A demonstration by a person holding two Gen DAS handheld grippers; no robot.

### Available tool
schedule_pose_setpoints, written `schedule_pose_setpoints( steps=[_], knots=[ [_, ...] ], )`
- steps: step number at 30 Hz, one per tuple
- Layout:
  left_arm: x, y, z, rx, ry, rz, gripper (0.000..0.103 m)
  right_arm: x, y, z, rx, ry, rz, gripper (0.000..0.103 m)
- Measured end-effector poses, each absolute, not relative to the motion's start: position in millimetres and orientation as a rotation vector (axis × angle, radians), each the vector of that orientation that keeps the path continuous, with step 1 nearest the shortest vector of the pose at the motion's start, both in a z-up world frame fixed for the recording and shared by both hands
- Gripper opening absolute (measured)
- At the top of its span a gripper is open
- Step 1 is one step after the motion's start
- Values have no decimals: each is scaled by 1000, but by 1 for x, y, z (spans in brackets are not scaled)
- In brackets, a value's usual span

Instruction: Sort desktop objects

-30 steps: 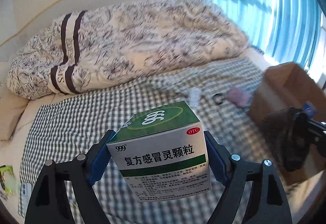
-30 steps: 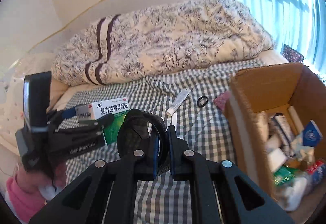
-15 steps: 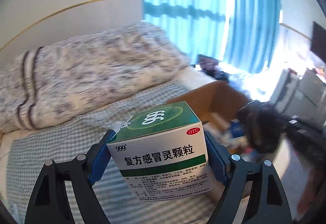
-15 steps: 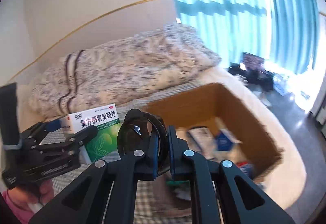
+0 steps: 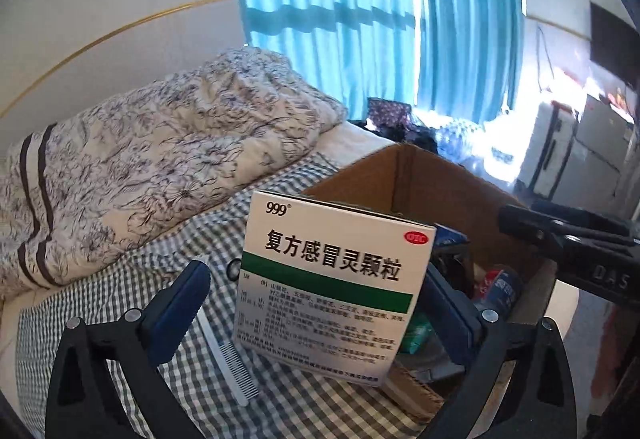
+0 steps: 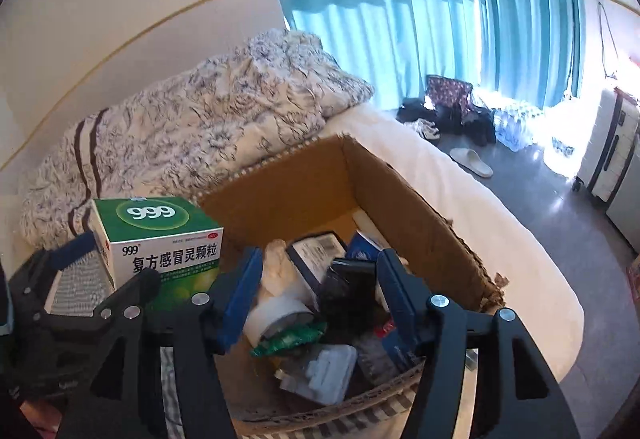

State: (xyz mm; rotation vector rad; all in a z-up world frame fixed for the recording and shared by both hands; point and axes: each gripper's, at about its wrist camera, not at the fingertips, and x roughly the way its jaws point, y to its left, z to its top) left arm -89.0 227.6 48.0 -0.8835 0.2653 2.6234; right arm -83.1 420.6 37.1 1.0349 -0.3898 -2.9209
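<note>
Cardboard box [image 6: 404, 195], one, on the bed [image 5: 120, 303].
Both tools spread: left tool [image 5: 316, 303] around one loose medicine carton [image 5: 332, 279], right tool [image 6: 316, 291] empty.

Each gripper is built of matte black plastic: two angular, triangular-webbed arms, each fixed with round silver screws. On the left gripper [image 5: 316, 303] the fingers [image 5: 182, 303] carry ribbed blue pads. The right gripper [image 6: 318, 295] has the same blue-padded fingers [image 6: 240, 295] and silver screw heads. Pale lettering is moulded into the black body seen at the right of the left wrist view.
</note>
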Motion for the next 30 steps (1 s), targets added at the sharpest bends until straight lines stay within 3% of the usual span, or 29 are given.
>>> schedule_pose_setpoints(
  steps=[3, 10, 22, 30],
  knots=[
    [-96, 212, 55, -902, 141, 2611, 103, -81, 412, 40, 1009, -392, -2912, 60],
    [-102, 184, 62, -871, 40, 2654, 103, -80, 407, 40, 1010, -413, -2901, 60],
    [-86, 106, -29, -1209, 105, 2753, 103, -84, 366, 31, 1020, -349, -2755, 60],
    [-77, 52, -74, -1343, 1, 2854, 103, -88, 310, 8, 1076, -265, -2656, 60]
  ],
)
